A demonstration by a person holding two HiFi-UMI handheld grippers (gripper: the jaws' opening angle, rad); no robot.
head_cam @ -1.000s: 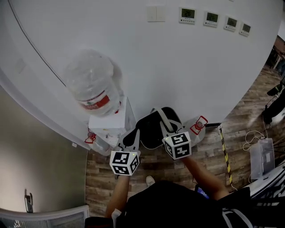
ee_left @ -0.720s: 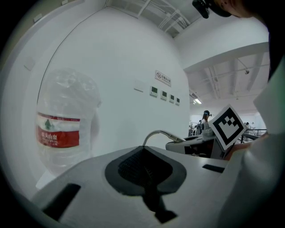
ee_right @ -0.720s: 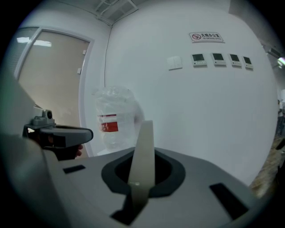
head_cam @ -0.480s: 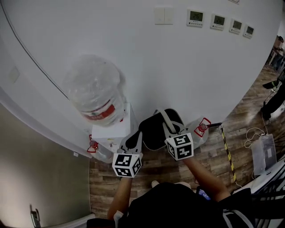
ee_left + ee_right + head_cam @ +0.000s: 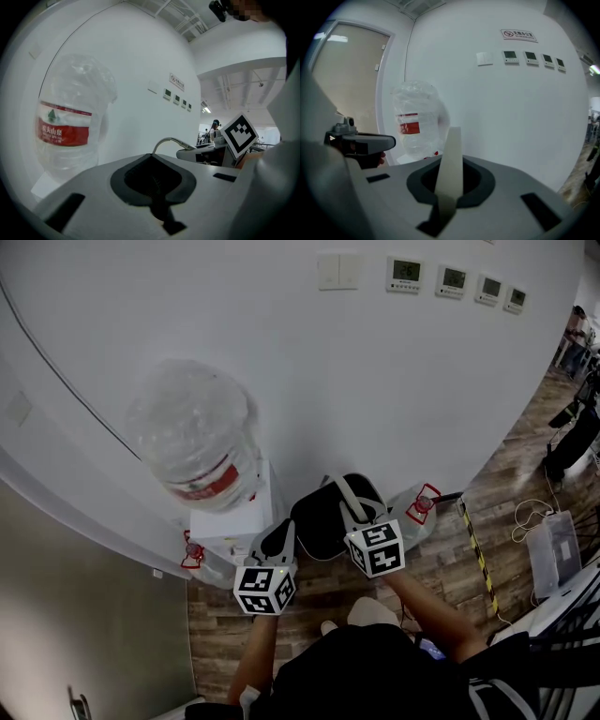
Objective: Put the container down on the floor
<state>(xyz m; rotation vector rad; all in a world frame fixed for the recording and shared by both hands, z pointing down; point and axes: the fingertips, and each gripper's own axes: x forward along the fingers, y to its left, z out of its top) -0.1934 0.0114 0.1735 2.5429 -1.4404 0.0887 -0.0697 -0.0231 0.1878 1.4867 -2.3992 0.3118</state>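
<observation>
Showing no real drop vs 1 s ago, the container (image 5: 319, 514) stayed off the floor (image 5: 450, 563), right hand-held gripper (image 5: 352, 508) clamped on its strap (image 5: 450, 159), left hand-held gripper (image 5: 278, 538) pinching its rim.

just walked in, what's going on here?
A person holds a gripper in each hand. The right gripper is shut on the pale handle of a black container, which looks held above the wood floor beside a water dispenser, not yet set down. The left gripper has its jaws together at the container's left edge; whether they pinch it isn't clear.
</observation>
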